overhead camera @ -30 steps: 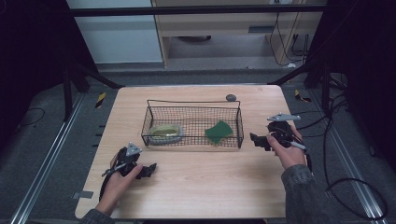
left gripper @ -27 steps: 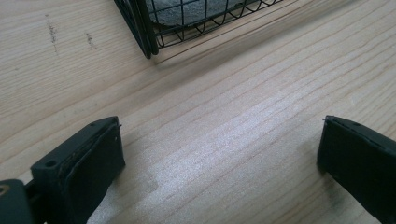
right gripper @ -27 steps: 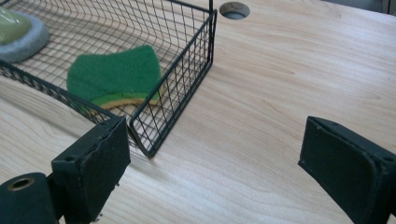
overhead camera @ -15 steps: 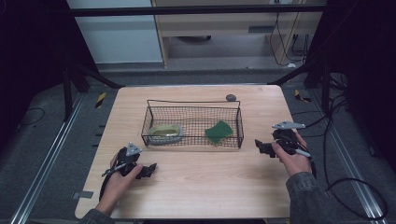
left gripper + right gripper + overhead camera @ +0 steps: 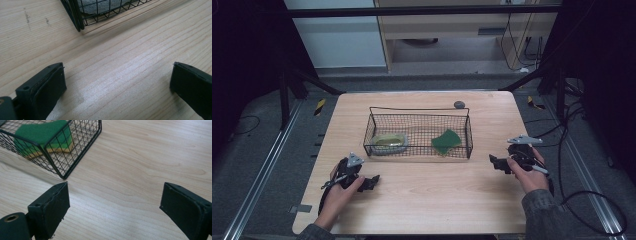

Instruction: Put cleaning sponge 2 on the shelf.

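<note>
1. Worktop (image 5: 422, 195): light wood, with a black wire basket (image 5: 418, 111) sitting mid-worktop, long axis left to right.
2. Basket contents: green sponge (image 5: 446, 141) with a yellow underlayer at the right end, lying flat on the mesh floor. At the left end there is a pale, greyish-green item (image 5: 388, 142); the left gripper view shows whitish, towel-like fabric through the mesh, but I can't tell exactly what it is.
3. Small dark round object (image 5: 459, 104) on the worktop just behind the basket's far right corner, apart from it. Too small to identify.
4. Left gripper (image 5: 373, 181): held in the person's left hand (image 5: 337, 192) at the near-left of the worktop, in front of the basket's left end and apart from it. Jaws wide apart with nothing between them; bare wood shows in the gap in the left gripper view. The basket's near corner sits at the top of that view.
5. Right gripper (image 5: 493, 161): held in the right hand (image 5: 528, 172) at the right side of the worktop, right of the basket's right end, clear of it, jaws pointing left toward the basket. Jaws wide apart, nothing held; wood grain shows between them in the right gripper view.
6. Right gripper view: basket corner at upper left, sponge visible through the mesh.
7. Both grippers sit low at the worktop. I can't tell whether the jaws touch it.
</note>
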A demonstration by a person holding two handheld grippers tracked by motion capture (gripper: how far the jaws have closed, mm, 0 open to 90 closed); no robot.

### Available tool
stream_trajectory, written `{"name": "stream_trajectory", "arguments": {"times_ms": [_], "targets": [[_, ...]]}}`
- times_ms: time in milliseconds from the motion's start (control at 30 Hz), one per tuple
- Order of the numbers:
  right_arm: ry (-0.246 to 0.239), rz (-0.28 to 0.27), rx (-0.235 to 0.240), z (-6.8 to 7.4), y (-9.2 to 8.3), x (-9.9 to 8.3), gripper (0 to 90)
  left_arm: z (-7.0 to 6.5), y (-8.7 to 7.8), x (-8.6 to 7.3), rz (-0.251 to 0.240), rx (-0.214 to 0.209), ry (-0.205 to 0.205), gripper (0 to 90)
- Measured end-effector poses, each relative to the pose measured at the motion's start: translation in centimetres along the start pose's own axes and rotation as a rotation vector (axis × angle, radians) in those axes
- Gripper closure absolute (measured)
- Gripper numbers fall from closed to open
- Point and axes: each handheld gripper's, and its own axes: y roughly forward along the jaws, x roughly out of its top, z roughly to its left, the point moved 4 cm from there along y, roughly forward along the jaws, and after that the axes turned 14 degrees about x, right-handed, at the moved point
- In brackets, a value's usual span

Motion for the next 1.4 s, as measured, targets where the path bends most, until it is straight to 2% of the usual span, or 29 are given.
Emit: {"name": "stream_trajectory", "arguments": {"times_ms": [400,900,1033,1267,1400], "targets": [[0.023,0.03,-0.006,-0.8,1.1,-1.8,10.0,0.0,0.0,0.0,-0.003,-0.001,0.001,0.0],[0.058,0.071,0.007,-1.3,2.5,-3.8,10.8,0.0,0.0,0.0,-0.006,-0.003,0.002,0.0],[0.056,0.058,0.006,-1.4,2.8,-3.7,10.8,0.0,0.1,0.0,-0.008,-0.003,0.003,0.0],[0.103,0.02,0.008,-1.9,3.5,-3.6,10.5,0.0,0.1,0.0,-0.008,-0.003,0.003,0.0],[0.11,0.007,0.004,-2.0,3.8,-3.5,10.0,0.0,0.1,0.0,-0.009,-0.005,0.003,0.0]]}}
